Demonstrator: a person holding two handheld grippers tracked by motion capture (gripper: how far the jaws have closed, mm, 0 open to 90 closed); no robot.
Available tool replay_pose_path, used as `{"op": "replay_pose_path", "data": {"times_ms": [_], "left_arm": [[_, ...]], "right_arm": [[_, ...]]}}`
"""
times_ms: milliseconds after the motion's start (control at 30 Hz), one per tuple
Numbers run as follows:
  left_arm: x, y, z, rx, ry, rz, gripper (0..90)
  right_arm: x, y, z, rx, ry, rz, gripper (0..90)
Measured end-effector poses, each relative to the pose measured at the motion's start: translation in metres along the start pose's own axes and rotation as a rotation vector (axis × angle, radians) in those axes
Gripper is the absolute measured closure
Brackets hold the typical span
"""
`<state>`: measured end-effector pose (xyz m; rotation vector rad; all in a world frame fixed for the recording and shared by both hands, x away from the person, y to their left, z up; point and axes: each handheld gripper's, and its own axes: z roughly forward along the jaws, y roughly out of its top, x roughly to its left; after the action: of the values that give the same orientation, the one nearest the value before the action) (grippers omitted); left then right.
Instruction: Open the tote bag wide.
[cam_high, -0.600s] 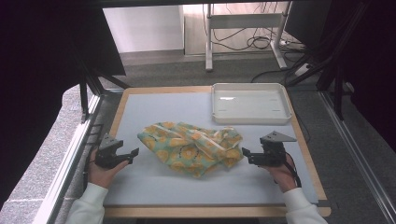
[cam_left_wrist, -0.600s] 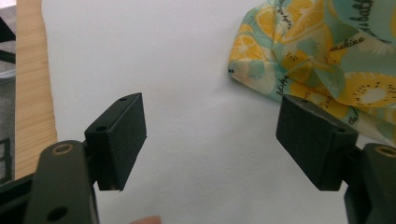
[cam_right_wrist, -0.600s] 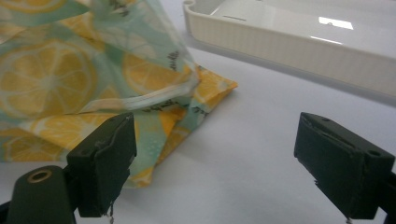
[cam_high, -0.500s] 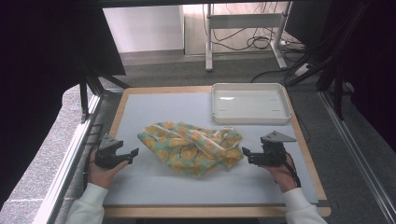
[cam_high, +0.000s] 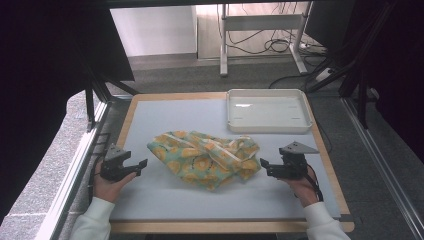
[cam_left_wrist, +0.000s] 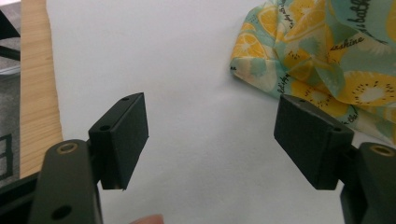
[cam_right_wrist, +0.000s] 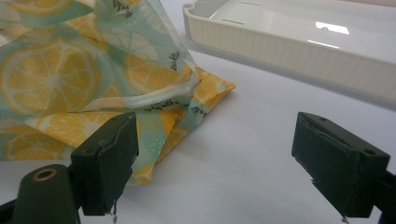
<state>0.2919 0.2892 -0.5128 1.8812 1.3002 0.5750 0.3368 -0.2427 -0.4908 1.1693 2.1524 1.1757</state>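
Both grippers stand wide open and hold nothing: the left gripper (cam_high: 139, 165) and the right gripper (cam_high: 264, 165) rest low over the pale mat (cam_high: 165, 117) on a wood-edged table (cam_high: 126, 117), grey floor and cables beyond. The crumpled lemon-print cloth (cam_high: 207, 157) lies between them, just beside the right one's jaws, near the left; a white tray (cam_high: 267, 125) sits beyond the right gripper

Left gripper (cam_high: 141, 165): held in the left hand (cam_high: 107, 184), low at the left, jaws wide apart and holding nothing. Right gripper (cam_high: 263, 165): held in the right hand (cam_high: 301, 185), low at the right, jaws wide apart and holding nothing. Both grippers point inward toward each other.
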Motion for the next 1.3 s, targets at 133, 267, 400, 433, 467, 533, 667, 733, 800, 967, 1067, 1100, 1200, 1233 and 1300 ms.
{"op": "replay_pose_path", "data": {"times_ms": [133, 267, 400, 433, 467, 533, 667, 733, 800, 967, 1067, 1100, 1200, 1233, 1300], "left_arm": [[0.001, 0.000, -0.002, -0.002, -0.008, -0.007, 29.0], [0.002, -0.001, -0.003, -0.008, -0.001, -0.004, 30.1], [0.002, 0.000, -0.007, -0.023, -0.005, 0.002, 31.2], [0.002, 0.000, -0.008, -0.030, -0.003, 0.005, 31.2], [0.002, 0.001, -0.009, -0.034, -0.001, 0.008, 31.6], [0.002, 0.004, -0.013, -0.037, 0.001, 0.008, 32.3], [0.003, 0.008, -0.020, -0.039, 0.001, 0.005, 34.6], [0.003, 0.007, -0.022, -0.051, -0.008, 0.006, 34.3], [0.002, 0.007, -0.025, -0.057, -0.011, 0.011, 33.9], [0.001, 0.015, -0.036, -0.091, -0.032, 0.022, 32.0], [-0.001, 0.017, -0.036, -0.099, -0.039, 0.034, 30.0], [-0.002, 0.017, -0.036, -0.099, -0.039, 0.037, 29.0], [-0.002, 0.017, -0.035, -0.099, -0.035, 0.033, 28.9], [-0.001, 0.018, -0.035, -0.103, -0.041, 0.029, 28.9], [-0.001, 0.020, -0.037, -0.108, -0.051, 0.022, 30.0]], "right_arm": [[0.001, -0.001, 0.003, 0.020, 0.000, 0.002, 17.0], [0.002, -0.002, 0.006, 0.037, -0.003, -0.016, 17.0], [0.000, -0.002, 0.007, 0.041, -0.024, -0.012, 17.0], [-0.001, -0.002, 0.008, 0.043, -0.028, -0.008, 17.0], [-0.001, -0.002, 0.008, 0.045, -0.030, -0.005, 17.0], [-0.002, -0.003, 0.009, 0.048, -0.032, -0.005, 17.1], [-0.001, -0.004, 0.007, 0.044, -0.027, -0.018, 17.1], [0.000, -0.004, 0.007, 0.043, -0.028, -0.017, 17.1], [0.001, -0.003, 0.009, 0.045, -0.030, -0.017, 17.1], [0.002, -0.002, 0.010, 0.049, -0.031, -0.027, 17.1], [0.003, -0.002, 0.010, 0.050, -0.024, -0.024, 17.1], [0.004, -0.001, 0.009, 0.044, -0.017, -0.024, 17.1], [0.005, 0.000, 0.008, 0.042, -0.019, -0.030, 17.1], [0.005, 0.000, 0.008, 0.042, -0.017, -0.027, 17.1], [0.004, 0.001, 0.008, 0.036, -0.010, -0.014, 17.1]]}}
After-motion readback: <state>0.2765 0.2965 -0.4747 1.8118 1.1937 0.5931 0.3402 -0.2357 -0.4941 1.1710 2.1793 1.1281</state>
